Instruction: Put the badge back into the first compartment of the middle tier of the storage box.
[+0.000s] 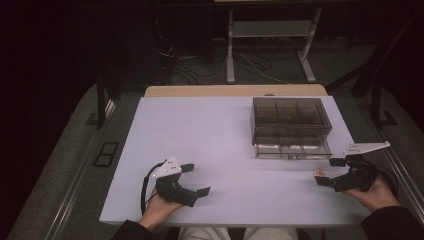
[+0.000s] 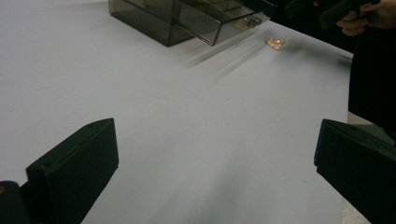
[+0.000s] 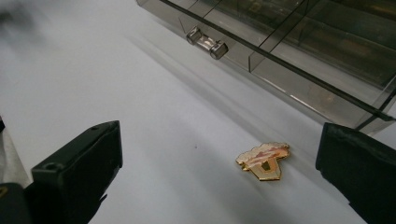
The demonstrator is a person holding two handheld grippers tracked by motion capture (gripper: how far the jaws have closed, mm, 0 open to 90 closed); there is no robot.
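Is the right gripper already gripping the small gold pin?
No, the small gold and pink enamel pin lies on the white table between the open right gripper fingers.

One clear drawer box (image 1: 291, 127) stands on the table (image 1: 210, 145), one gold pin (image 3: 264, 160) just beside it.

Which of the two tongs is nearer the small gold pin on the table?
The right tongs, held open beside the gold pin near the smoky plastic box; the left tongs rest far across the table.
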